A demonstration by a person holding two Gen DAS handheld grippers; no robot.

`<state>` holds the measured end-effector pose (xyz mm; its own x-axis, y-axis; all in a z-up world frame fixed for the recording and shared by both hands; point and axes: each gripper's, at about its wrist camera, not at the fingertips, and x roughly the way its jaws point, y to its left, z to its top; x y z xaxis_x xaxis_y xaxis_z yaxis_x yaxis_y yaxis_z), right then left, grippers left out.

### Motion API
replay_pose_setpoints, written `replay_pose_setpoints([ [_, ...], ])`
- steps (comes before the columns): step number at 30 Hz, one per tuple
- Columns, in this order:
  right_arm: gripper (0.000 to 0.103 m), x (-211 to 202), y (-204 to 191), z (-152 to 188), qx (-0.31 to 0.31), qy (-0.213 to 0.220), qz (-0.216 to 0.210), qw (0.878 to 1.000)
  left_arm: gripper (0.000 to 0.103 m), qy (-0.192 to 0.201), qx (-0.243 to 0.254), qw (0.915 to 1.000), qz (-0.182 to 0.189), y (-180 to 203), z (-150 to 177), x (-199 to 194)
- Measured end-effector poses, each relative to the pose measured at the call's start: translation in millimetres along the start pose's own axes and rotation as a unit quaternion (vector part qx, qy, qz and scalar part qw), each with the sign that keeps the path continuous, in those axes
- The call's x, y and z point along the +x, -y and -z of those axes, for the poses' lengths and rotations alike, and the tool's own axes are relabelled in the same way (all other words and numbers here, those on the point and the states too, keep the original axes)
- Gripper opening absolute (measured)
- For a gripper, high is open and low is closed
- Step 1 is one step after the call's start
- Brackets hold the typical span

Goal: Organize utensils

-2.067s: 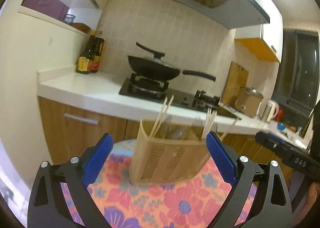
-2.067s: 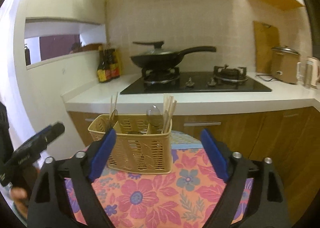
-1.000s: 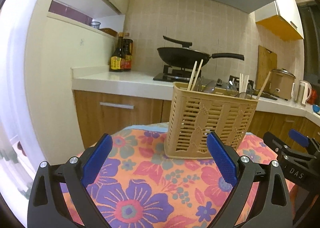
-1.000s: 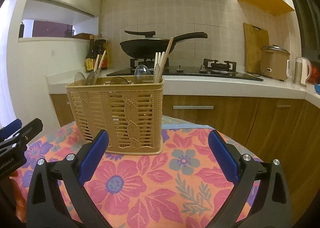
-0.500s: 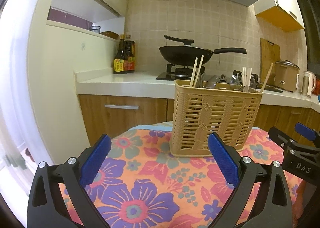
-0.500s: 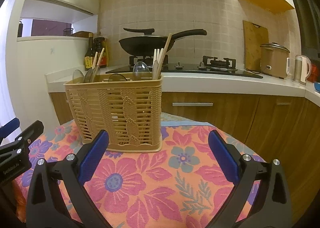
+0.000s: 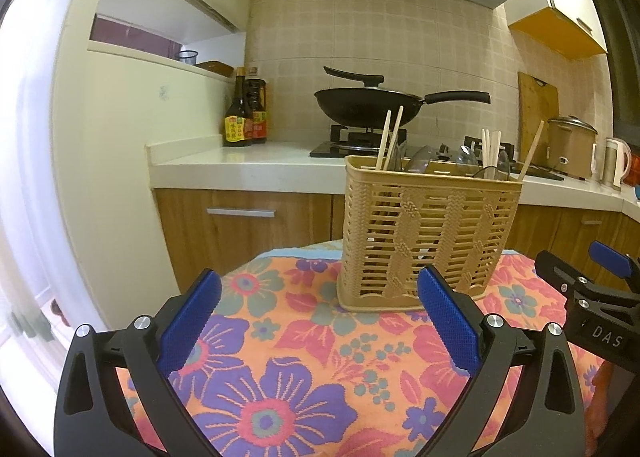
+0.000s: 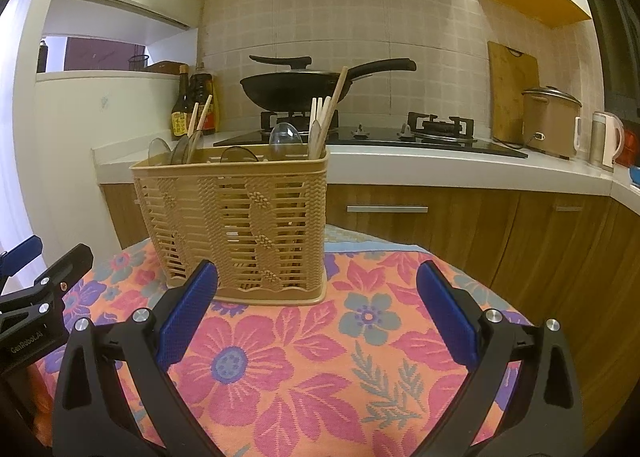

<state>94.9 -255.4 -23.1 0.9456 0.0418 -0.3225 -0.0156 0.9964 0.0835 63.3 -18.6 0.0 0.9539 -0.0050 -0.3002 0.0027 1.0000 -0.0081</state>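
Observation:
A tan slatted utensil basket stands on the floral tablecloth; it also shows in the right wrist view. Wooden chopsticks and clear spoons stick up out of it. My left gripper is open and empty, low over the cloth in front of the basket. My right gripper is open and empty, in front of the basket's right side. Each gripper shows at the edge of the other's view.
Behind the table runs a kitchen counter with sauce bottles, a black wok on the stove, a cutting board, a rice cooker and a kettle. Wooden cabinets stand below.
Both grippers have dropped from a raised view down to table level and drawn slightly back from the basket. Both stay open and empty. The basket has not moved.

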Motion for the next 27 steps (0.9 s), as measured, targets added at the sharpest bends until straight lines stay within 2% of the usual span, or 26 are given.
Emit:
replay_pose_setpoints([
  [27, 0.095, 2.8, 2.5, -0.9, 0.011, -0.009, -0.007, 1.0, 0.095, -0.012, 0.002, 0.9999, 0.009, 0.3, 1.6, 5.7],
])
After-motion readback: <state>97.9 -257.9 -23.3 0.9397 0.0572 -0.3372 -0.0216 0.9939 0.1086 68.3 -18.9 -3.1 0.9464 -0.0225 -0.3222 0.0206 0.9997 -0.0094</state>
